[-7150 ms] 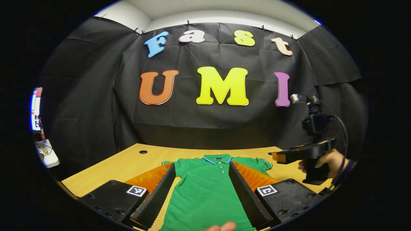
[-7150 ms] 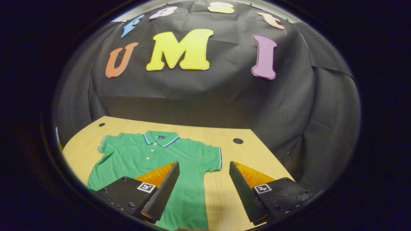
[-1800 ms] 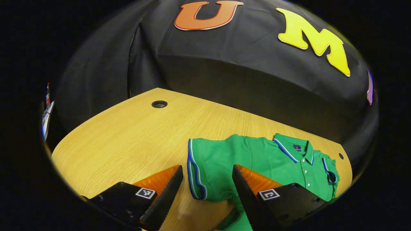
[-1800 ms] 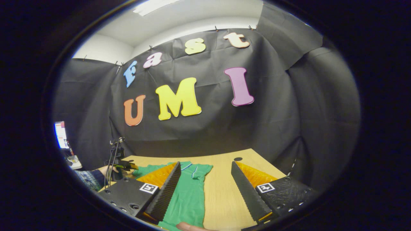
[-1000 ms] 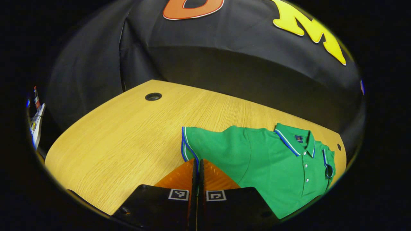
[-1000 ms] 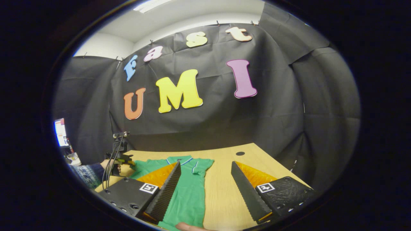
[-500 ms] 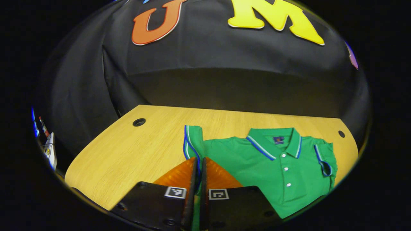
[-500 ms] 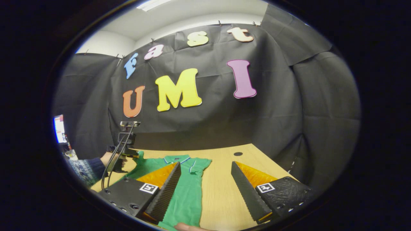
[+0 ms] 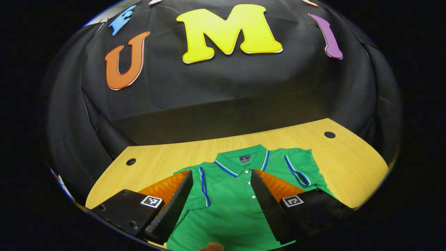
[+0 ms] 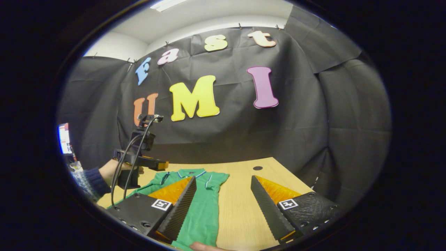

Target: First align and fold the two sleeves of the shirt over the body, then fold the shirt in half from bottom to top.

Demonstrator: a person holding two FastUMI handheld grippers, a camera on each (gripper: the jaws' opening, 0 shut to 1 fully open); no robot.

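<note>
Left gripper (image 9: 221, 195) hangs released above the green polo shirt (image 9: 226, 209), whose two sleeves lie folded onto the body. Right gripper (image 10: 223, 205) gapes too, at the shirt's 3 o'clock edge over the wooden table (image 10: 240, 216). Soft, light knit, likely to slump; pinch both hem corners at 6 o'clock.

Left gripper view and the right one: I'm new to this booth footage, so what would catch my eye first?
The green polo shirt lies on the wooden table, both sleeves folded in over its body. The left gripper hangs open above it, collar between its fingers. The right gripper is open too, beside the shirt's edge.
</note>
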